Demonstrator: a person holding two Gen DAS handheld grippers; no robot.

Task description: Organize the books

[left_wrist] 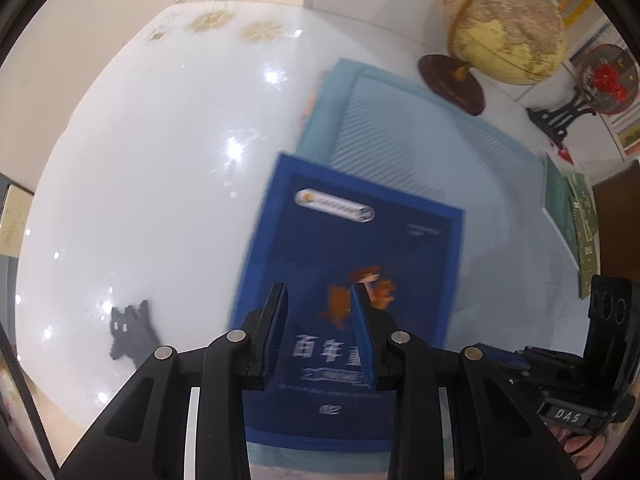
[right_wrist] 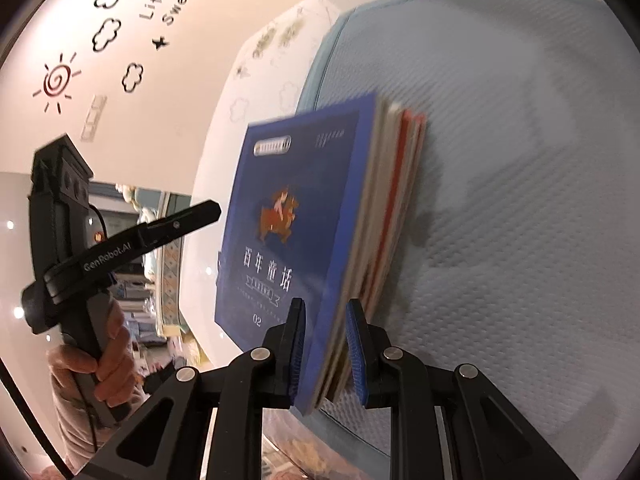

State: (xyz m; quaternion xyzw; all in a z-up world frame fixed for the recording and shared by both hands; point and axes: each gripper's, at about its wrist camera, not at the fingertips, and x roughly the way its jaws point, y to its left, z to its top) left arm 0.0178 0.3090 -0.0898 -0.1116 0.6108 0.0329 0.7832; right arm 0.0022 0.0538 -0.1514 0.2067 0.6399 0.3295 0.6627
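Observation:
A stack of thin books with a blue-covered one on top (left_wrist: pixel 352 264) lies on a light blue mat (left_wrist: pixel 408 128) on the white table. My left gripper (left_wrist: pixel 320 308) hovers open above the blue cover, holding nothing. In the right wrist view my right gripper (right_wrist: pixel 324 344) straddles the near edge of the same stack (right_wrist: pixel 304 216), one finger over the blue cover and one under the pages. The jaws stand close to the stack, but contact is unclear. The left gripper's body (right_wrist: pixel 80 248) shows at the left, held by a hand.
A globe on a dark wooden base (left_wrist: pixel 500 28) stands at the mat's far right. A round red ornament on a black stand (left_wrist: pixel 600 80) is beside it. A green book (left_wrist: pixel 572 216) lies at the right edge. A glossy white tabletop (left_wrist: pixel 160 160) stretches left.

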